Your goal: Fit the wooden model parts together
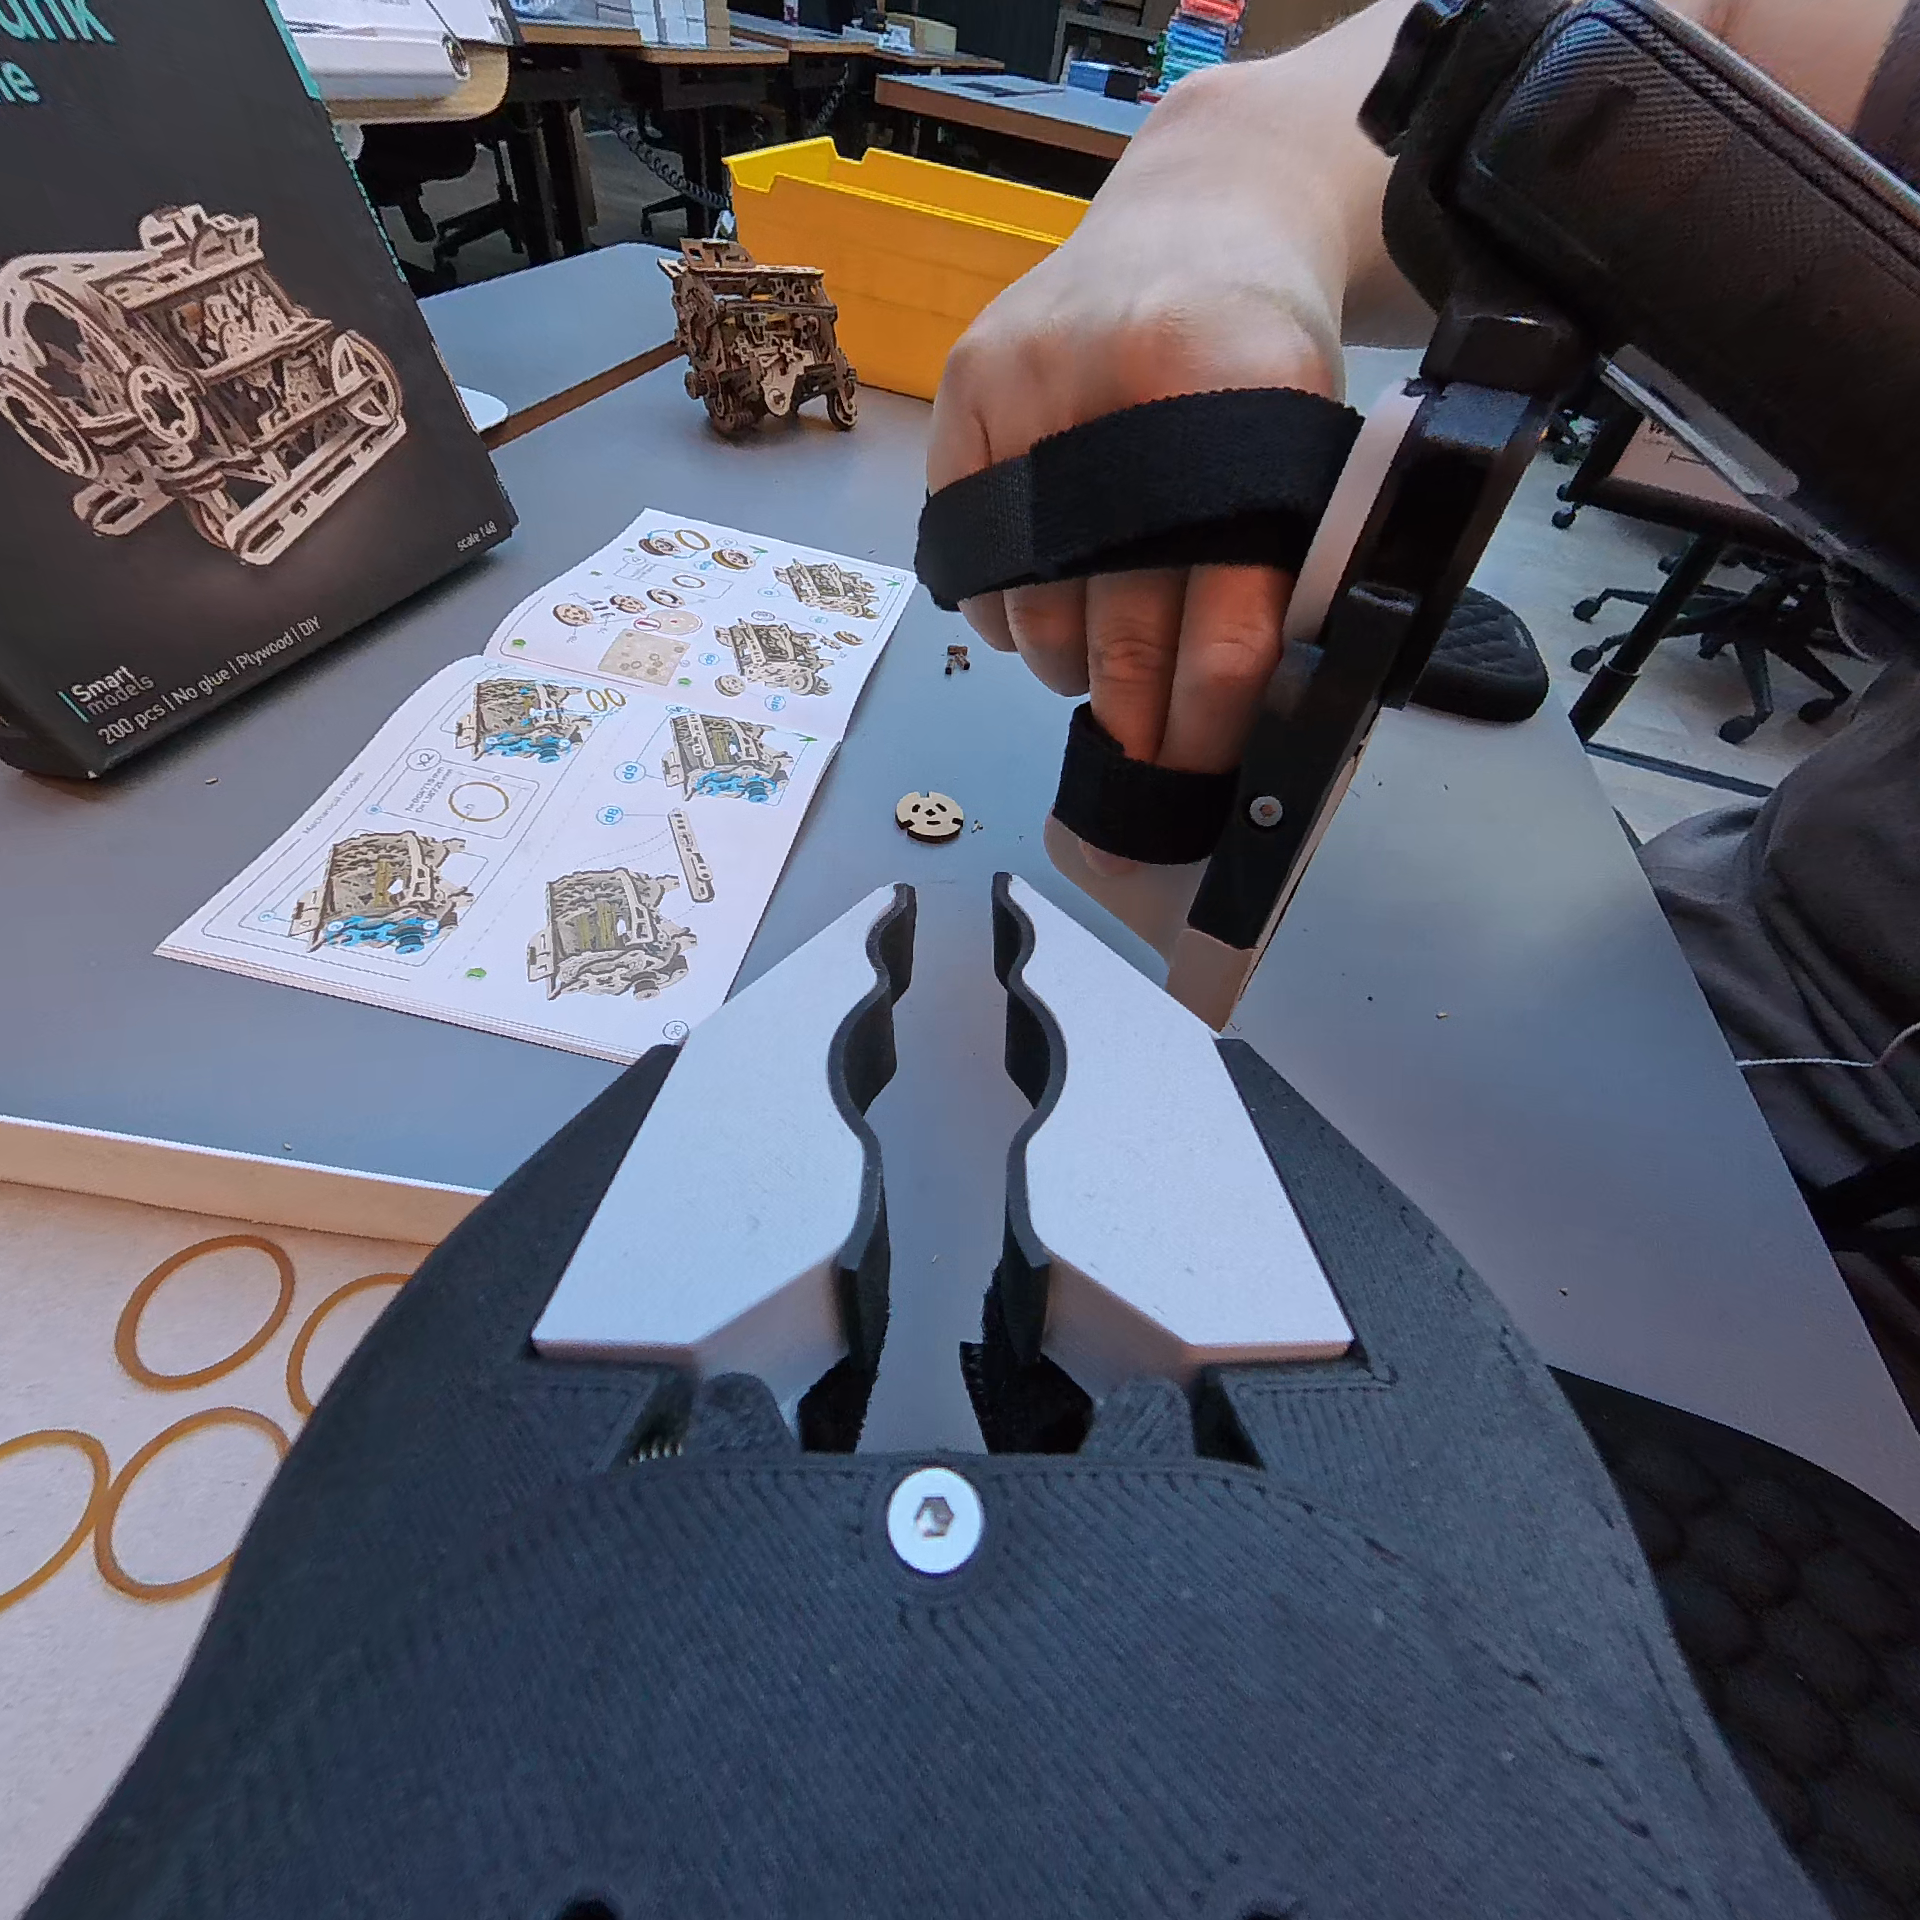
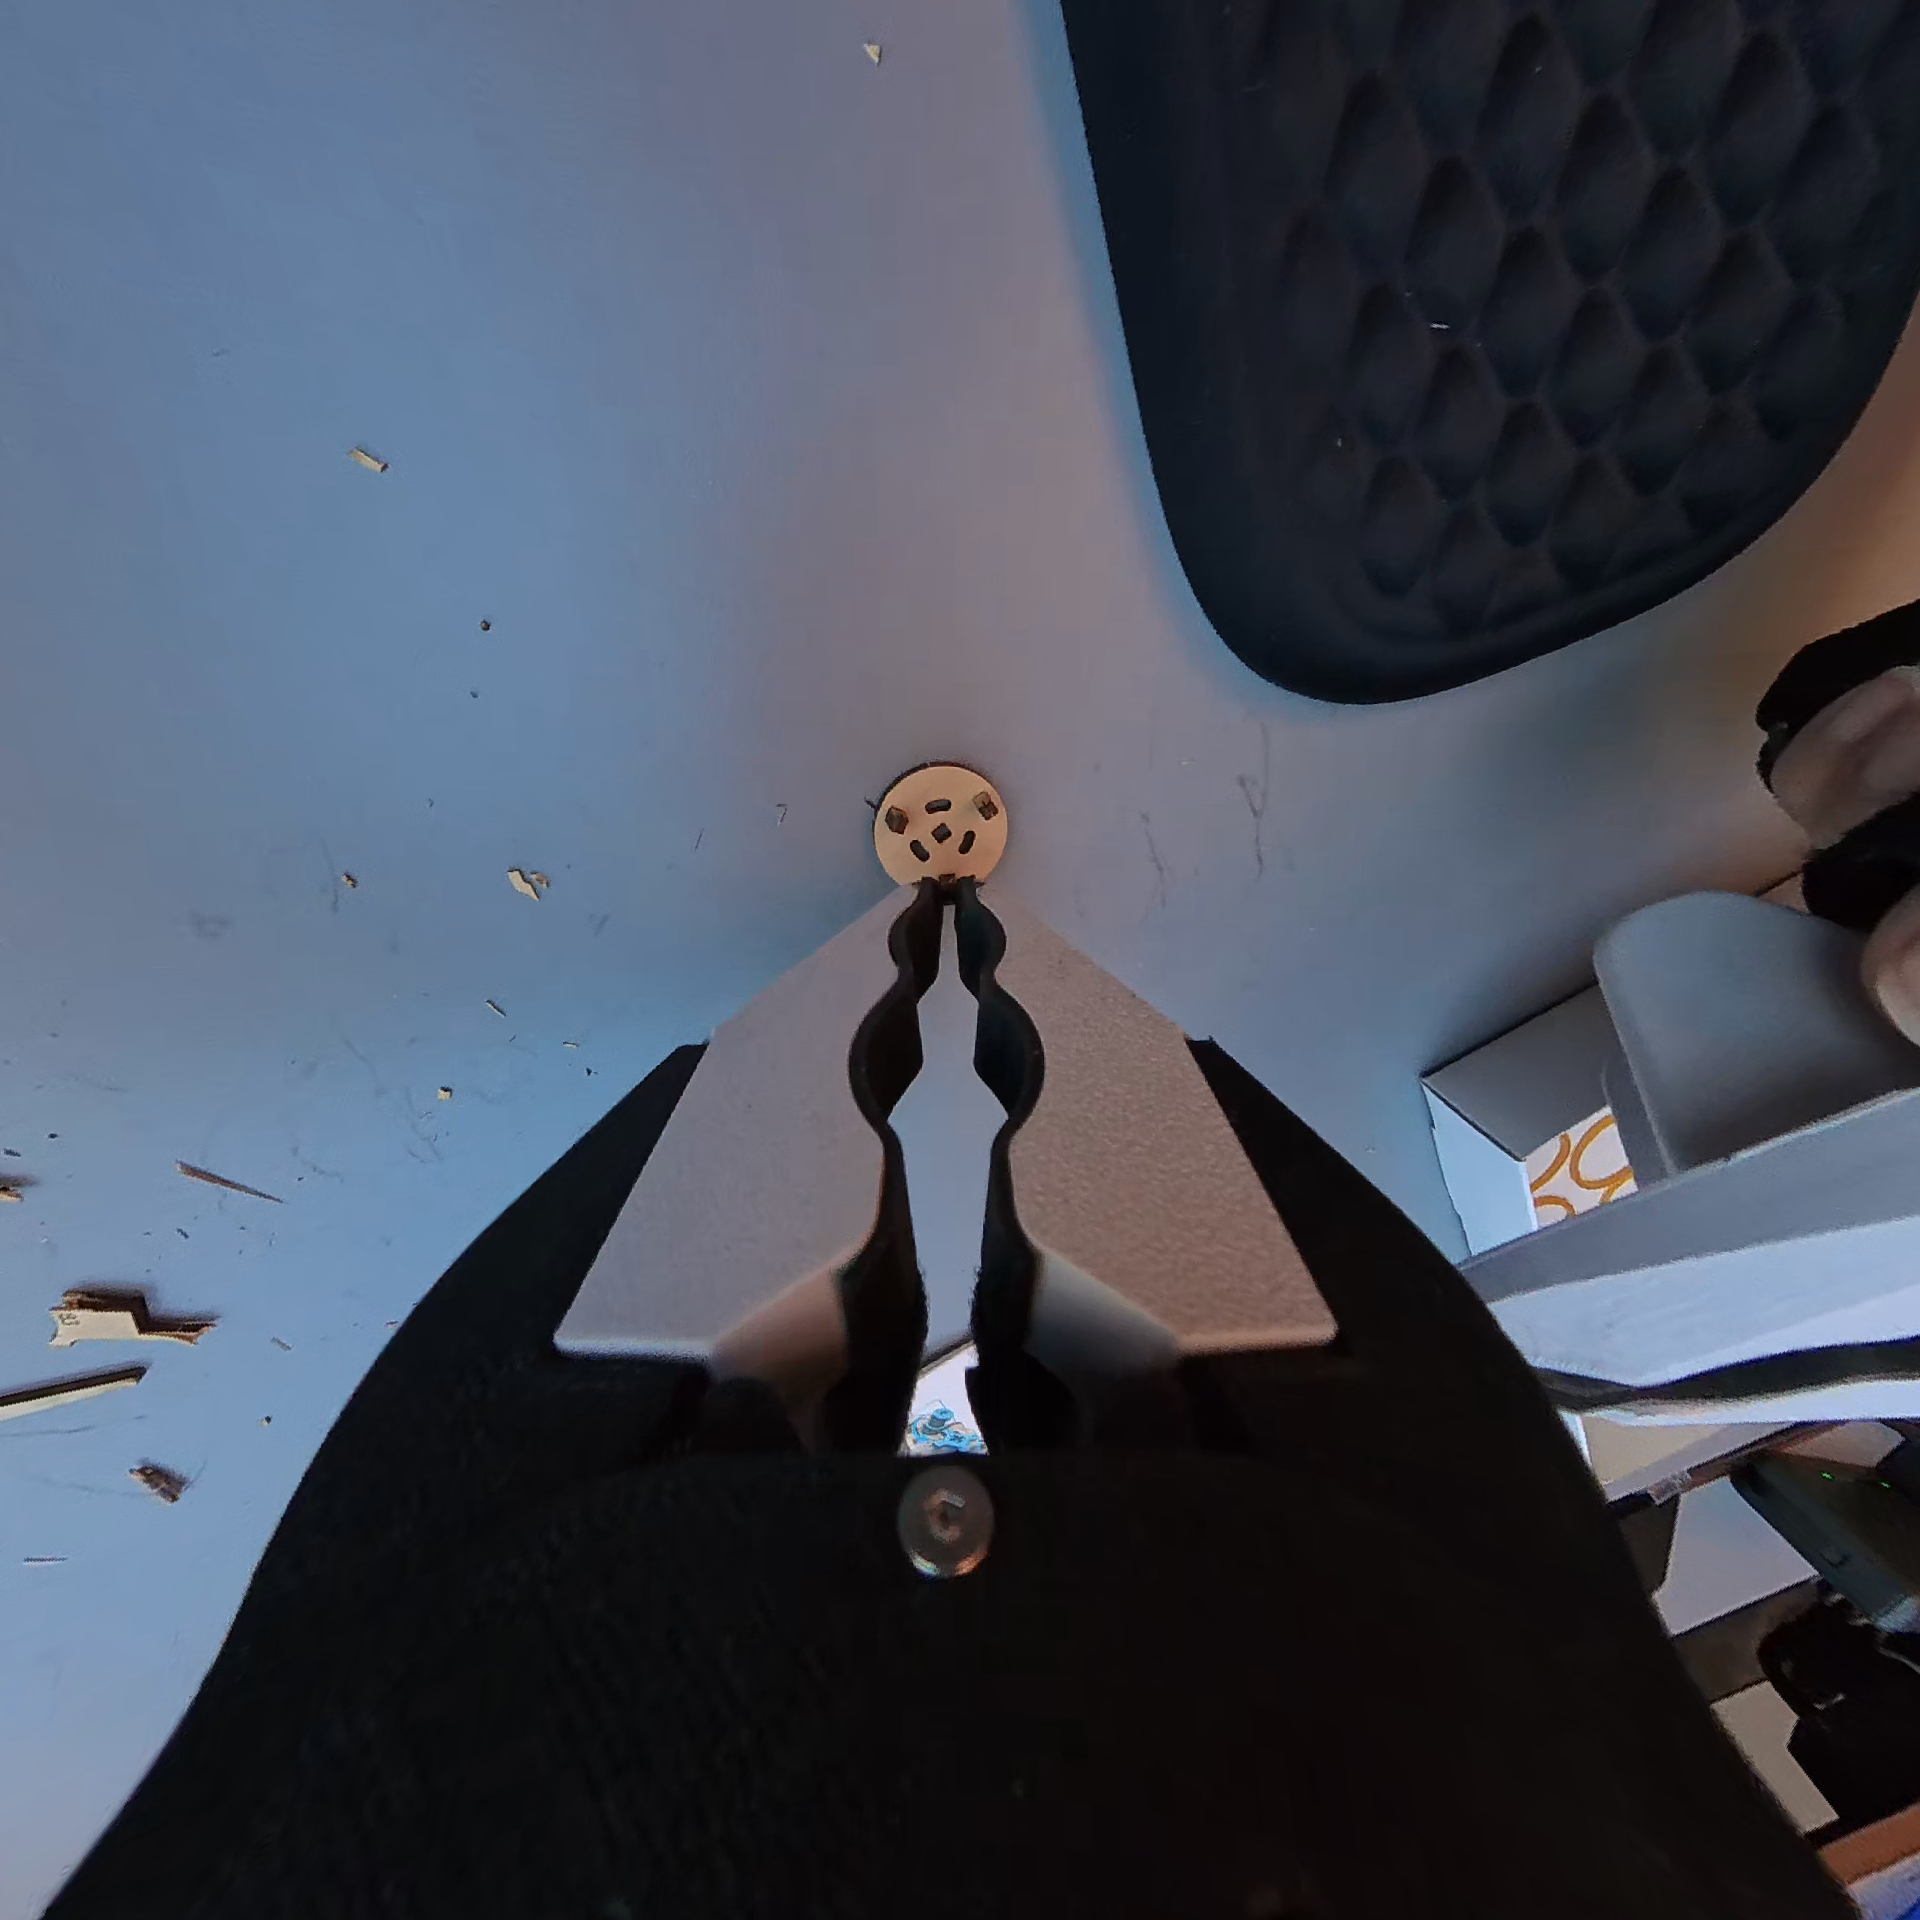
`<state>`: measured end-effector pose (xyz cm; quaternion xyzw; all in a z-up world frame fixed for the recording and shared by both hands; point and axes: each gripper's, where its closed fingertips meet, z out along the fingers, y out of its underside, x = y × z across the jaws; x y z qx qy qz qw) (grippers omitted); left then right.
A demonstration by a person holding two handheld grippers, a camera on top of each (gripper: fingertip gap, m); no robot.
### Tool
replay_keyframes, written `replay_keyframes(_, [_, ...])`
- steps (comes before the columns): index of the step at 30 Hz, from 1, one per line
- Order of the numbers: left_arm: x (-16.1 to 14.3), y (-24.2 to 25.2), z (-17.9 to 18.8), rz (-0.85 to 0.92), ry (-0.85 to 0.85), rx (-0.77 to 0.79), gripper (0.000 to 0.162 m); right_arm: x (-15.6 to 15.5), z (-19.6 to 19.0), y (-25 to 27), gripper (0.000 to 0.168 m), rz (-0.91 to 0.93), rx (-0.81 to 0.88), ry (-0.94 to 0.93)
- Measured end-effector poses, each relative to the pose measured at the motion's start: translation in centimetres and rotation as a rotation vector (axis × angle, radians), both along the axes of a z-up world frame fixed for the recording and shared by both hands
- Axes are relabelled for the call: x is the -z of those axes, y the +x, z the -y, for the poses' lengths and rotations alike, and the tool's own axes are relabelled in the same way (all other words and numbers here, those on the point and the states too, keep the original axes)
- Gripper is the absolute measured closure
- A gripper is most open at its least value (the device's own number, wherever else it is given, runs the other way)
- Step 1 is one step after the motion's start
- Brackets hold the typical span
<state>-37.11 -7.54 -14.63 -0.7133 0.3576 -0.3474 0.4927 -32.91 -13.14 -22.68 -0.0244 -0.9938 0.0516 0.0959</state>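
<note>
Now the right gripper [image 2: 943,886] pinches only the disc's [image 2: 940,828] edge, so it may slip; the left gripper [image 1: 953,891] is spread, empty.

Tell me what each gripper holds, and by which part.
The right gripper pinches the round wooden disc by its near rim. The left gripper holds nothing; its jaws stand apart.

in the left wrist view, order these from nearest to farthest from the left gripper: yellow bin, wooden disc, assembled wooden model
1. Wooden disc: on the table just ahead of the left gripper and its jaws.
2. Assembled wooden model: farther back, slightly left.
3. Yellow bin: behind the model, at the table's far edge.
</note>
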Motion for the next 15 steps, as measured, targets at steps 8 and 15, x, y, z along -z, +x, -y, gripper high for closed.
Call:
replay_keyframes(8, [0.18, 0.06, -0.03, -0.003, -0.004, 0.001, 0.149, 0.08, 0.03, 0.12, 0.167, 0.046, -0.049, 0.062])
replay_keyframes(15, [0.34, 0.15, -0.01, -0.005, -0.009, 0.004, 0.149, 0.20, 0.14, 0.13, 0.167, 0.139, -0.077, 0.092])
